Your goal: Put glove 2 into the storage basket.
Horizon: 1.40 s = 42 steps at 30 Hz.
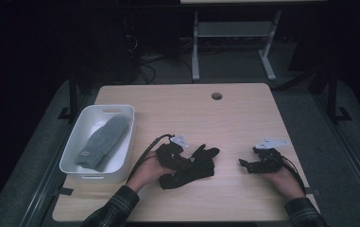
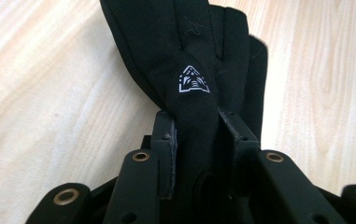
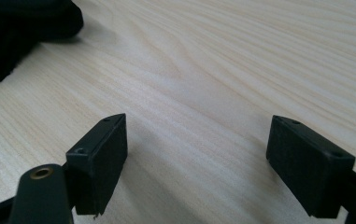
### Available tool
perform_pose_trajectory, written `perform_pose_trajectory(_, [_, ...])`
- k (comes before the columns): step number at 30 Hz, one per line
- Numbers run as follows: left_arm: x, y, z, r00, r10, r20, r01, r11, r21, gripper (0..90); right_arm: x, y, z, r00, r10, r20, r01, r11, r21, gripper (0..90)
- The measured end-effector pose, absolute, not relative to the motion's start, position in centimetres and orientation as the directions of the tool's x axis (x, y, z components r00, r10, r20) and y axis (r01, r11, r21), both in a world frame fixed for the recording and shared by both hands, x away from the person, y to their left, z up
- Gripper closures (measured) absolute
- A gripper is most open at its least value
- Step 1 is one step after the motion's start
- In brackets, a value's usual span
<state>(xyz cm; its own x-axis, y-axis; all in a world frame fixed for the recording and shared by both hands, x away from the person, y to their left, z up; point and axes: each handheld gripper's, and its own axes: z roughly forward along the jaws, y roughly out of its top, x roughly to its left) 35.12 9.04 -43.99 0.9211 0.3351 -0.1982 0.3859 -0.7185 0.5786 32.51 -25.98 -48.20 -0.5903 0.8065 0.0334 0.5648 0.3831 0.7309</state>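
Observation:
A black glove [image 1: 197, 163] lies on the wooden table [image 1: 244, 113] near its front middle. My left gripper [image 1: 180, 158] is shut on it. In the left gripper view the glove [image 2: 189, 51], with a small white triangular logo [image 2: 194, 80], is pinched between the two jaws and spreads out beyond them. My right gripper [image 1: 244, 163] rests low over the table to the right of the glove, open, nothing between its jaws. In the right gripper view [image 3: 196, 154] bare wood lies between the jaws and the glove's edge [image 3: 21, 28] sits at the top left.
A white bin [image 1: 121, 142] stands at the table's left side with a grey mitten [image 1: 103, 142] inside. A round cable hole [image 1: 217, 96] is near the far edge. Beyond the table stand a white frame's legs [image 1: 195, 47] and cables on a dark floor.

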Motion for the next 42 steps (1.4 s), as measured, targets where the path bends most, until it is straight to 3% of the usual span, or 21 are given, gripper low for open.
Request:
perform_pose_trajectory(10, [34.9,10.6,-40.4,0.904,0.387,-0.185,0.416,-0.688,0.595,69.4,32.5,-25.9,-48.2,-0.594,0.803,0.035,0.566,0.387,0.728,18.5])
perform_pose_trajectory(18, [35.5,12.9,-37.1,0.885,0.437,-0.157,0.435,-0.661,0.612,69.3,32.6,-25.7,-48.3,-0.597,0.801,0.037,0.573,0.394,0.718,9.5])
perform_pose_trajectory(42, [36.8,25.3,-31.5,0.744,0.656,-0.129,0.562,-0.510,0.651,69.3,32.4,-25.6,-48.3,-0.604,0.796,0.039,0.572,0.400,0.716,7.4])
